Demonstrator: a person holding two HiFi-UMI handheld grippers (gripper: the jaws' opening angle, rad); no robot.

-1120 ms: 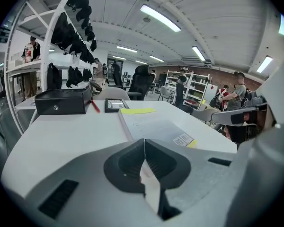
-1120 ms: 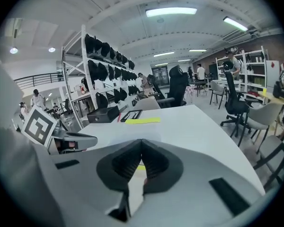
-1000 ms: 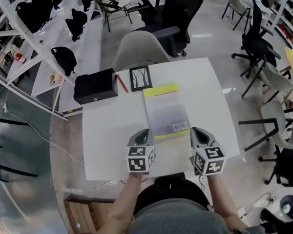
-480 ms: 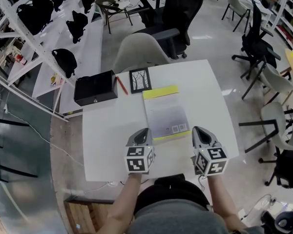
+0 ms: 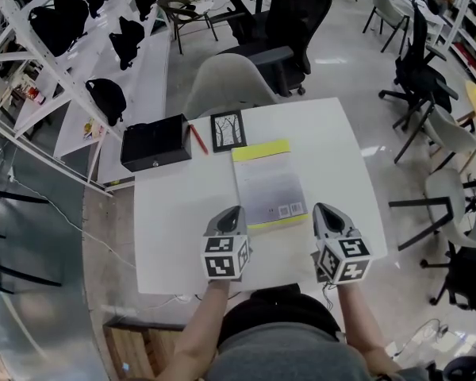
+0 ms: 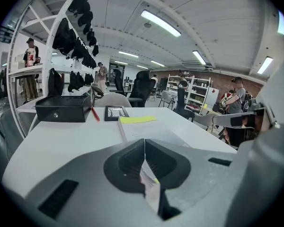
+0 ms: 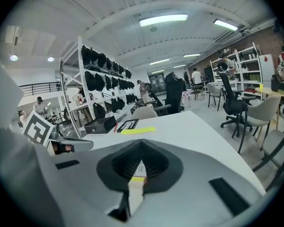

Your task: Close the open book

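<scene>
Bare table (image 5: pixel 182 213) lies open on both sides of the book (image 5: pixel 270 189); toward the far left corner a black box (image 5: pixel 152 141), red pen (image 5: pixel 198 137) and framed picture (image 5: pixel 228 129) stand close together, a chair (image 5: pixel 226 82) just behind

Bright, even light on my feeds, all from the ceiling strip lights (image 6: pixel 161 23). The white table (image 5: pixel 182 213) comes up almost blown out and pale glare sits on the polished floor (image 5: pixel 333 54). My head view is crisp in the middle but straight lines bow hard toward the edges. Both gripper views are fisheye with black, vignetted corners, and the left gripper (image 6: pixel 145 140) and right gripper (image 7: pixel 141 140) look soft and out of focus up close while the room behind stays sharp.
</scene>
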